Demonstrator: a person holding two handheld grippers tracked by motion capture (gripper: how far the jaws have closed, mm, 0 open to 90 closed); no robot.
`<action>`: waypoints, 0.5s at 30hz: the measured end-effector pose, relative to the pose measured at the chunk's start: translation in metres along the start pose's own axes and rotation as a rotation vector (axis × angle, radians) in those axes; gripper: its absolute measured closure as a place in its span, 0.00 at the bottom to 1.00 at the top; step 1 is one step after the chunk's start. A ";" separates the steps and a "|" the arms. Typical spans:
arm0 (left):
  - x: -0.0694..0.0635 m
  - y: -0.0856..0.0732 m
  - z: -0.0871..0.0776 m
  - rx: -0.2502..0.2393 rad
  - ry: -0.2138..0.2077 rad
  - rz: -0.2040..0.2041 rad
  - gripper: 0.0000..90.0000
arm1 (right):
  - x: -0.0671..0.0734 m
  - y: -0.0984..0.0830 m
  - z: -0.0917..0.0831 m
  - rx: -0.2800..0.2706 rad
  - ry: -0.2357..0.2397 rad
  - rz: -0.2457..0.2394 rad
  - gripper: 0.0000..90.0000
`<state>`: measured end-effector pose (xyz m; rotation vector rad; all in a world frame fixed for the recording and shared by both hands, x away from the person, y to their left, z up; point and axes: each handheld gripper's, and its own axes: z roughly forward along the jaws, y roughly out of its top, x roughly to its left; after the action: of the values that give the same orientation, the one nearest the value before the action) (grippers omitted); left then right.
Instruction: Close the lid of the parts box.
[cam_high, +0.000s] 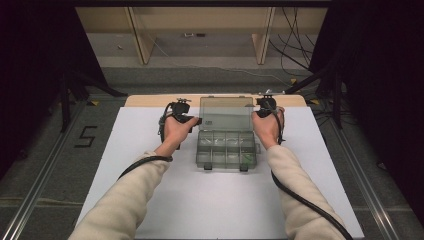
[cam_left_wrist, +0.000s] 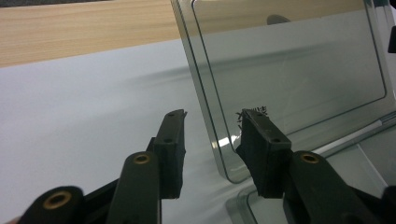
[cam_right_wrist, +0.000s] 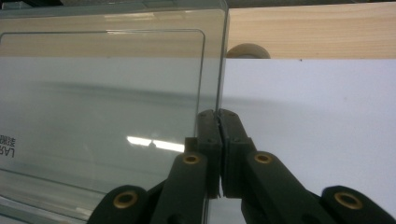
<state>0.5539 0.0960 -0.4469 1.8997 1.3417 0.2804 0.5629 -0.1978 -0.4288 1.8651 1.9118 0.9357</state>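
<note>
A clear plastic compartment box (cam_high: 226, 149) sits near the middle of a white sheet (cam_high: 150, 200) that covers a wooden table (cam_high: 150, 100), seen from above. Its base is a shallow tray divided by thin walls into two rows of small cells, with two dark latches on the near edge; something small and green lies in one near-right cell, too small to identify. Its hinged lid (cam_high: 226, 113) stands open, raised at the far side of the tray, a smooth, faintly grey-green transparent panel with a raised rectangular border and rounded corners. A small printed label shows low on the lid in the right gripper view. The person, in cream sleeves, holds one black gripper at each side of the lid. The right gripper (cam_right_wrist: 218, 114) has its two black jaws pressed together on the lid's side edge, pinching the thin plastic between the pads. The left gripper (cam_left_wrist: 212, 116) has its jaws apart, one on each side of the lid's other side edge (cam_left_wrist: 205, 116), with the plastic between them but gaps showing on both sides, so the pads are not pressing it.
</note>
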 end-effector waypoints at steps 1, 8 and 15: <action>0.000 0.000 0.001 0.002 0.001 -0.001 0.68 | 0.000 0.000 -0.001 -0.001 0.001 -0.004 0.99; -0.003 0.001 0.005 0.009 -0.007 -0.039 0.73 | -0.005 -0.002 -0.002 -0.032 0.000 -0.097 0.99; -0.003 0.000 0.009 0.018 -0.001 -0.050 0.84 | -0.005 -0.004 -0.005 -0.034 0.009 -0.094 0.99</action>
<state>0.5577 0.0895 -0.4521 1.8778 1.3940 0.2432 0.5572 -0.2032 -0.4284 1.7385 1.9580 0.9426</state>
